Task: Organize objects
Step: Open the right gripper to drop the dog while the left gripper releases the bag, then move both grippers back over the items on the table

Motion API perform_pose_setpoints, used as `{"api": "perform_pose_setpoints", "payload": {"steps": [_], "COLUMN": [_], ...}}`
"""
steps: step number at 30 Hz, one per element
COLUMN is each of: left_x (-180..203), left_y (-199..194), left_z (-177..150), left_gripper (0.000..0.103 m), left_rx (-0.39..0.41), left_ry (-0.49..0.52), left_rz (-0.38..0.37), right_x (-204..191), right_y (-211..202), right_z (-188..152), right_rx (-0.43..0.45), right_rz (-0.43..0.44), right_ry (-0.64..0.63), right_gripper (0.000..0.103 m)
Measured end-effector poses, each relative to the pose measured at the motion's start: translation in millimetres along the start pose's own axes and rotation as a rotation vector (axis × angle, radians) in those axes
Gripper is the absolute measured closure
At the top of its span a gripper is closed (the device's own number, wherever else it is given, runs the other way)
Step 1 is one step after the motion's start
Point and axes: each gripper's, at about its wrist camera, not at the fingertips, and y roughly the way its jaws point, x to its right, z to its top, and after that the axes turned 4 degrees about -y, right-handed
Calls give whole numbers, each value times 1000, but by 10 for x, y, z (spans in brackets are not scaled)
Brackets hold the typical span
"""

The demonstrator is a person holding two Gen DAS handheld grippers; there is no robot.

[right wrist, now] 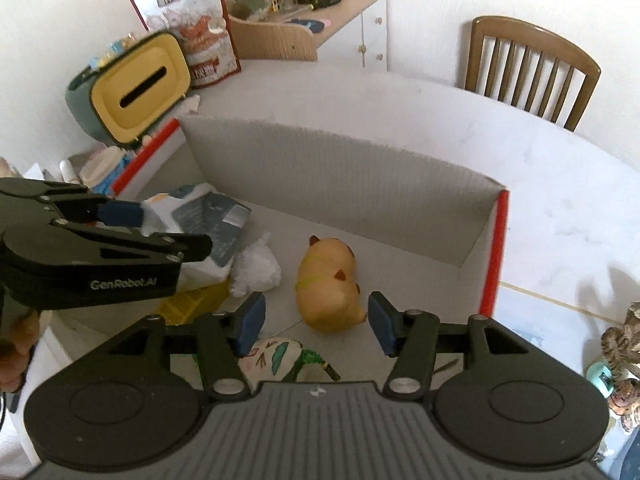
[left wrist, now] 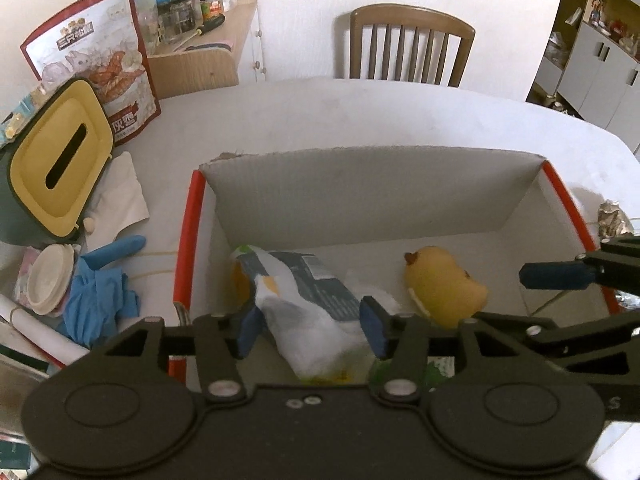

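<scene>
My right hand-held gripper [right wrist: 316, 322] hangs with jaws apart, empty, over the yellow toy [right wrist: 329, 286] lying in the box [right wrist: 340, 172]; it looks light and squashy, so I'd pinch its plump middle

My left gripper [left wrist: 312, 330] hangs over cardboard box [left wrist: 400, 196] with red edges, jaws wide apart; white-and-grey snack pouch [left wrist: 304, 300] lies between my blue pads [left wrist: 249, 330], contact unclear; yellow animal toy [left wrist: 444, 284] lies on box floor right of pouch; other gripper's blue pad [left wrist: 554, 276] pokes in from right, above box; left of box on white table [left wrist: 360, 108]: yellow-lidded tissue box [left wrist: 60, 156], blue glove [left wrist: 100, 300], stacked white lids [left wrist: 48, 280], red-bordered snack bag [left wrist: 104, 64]; wooden chair [left wrist: 412, 44] behind table.
</scene>
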Motion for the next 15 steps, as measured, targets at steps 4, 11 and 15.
{"api": "perform_pose_setpoints", "payload": {"steps": [4,11,15], "left_x": [57,201,322], "left_y": [-126,-348,-494], "left_z": [-4,-12,-27], "left_gripper": [47,44,41], "left_rx": [20,54,76], "left_ry": [-7,-7,0], "left_rz": [-10,-28,-43], "right_x": [18,130,223], "right_y": [-188,-485,-681], "right_z": [-16,-77,-152], "right_rx": [29,69,95], "right_rz": [10,23,29], "right_ry": [-2,17,25], "right_gripper": [47,46,46]}}
